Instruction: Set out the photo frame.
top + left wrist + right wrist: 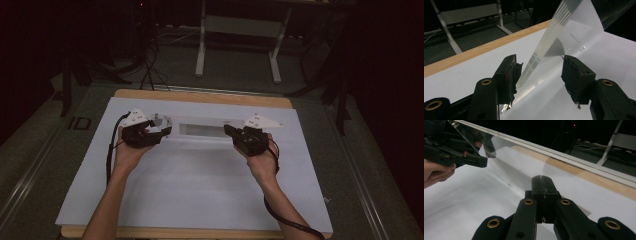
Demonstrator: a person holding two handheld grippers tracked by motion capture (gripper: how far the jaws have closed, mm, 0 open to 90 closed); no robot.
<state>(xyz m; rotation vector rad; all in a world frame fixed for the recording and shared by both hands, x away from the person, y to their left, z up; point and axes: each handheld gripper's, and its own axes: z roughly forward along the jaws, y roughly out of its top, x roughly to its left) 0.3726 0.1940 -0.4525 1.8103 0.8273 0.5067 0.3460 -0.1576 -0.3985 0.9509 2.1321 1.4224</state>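
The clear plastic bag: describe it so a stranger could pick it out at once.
On the white sheet covering the wooden table, look between the two hand-held grippers near the far edge. The clear plastic bag stretches there from the left gripper to the right gripper; it is see-through and glossy, with a ridged strip along one edge.

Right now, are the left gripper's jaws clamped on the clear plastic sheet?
No, the left gripper stands open, its pads apart around the clear plastic sheet.

- Dim room; surroundings beyond the table (200, 96) fall to black.
- White sheet (200, 175) brightest, softly lit from above.
- Glare streaks the clear film (554, 32).
- Near jaws slightly blurred.
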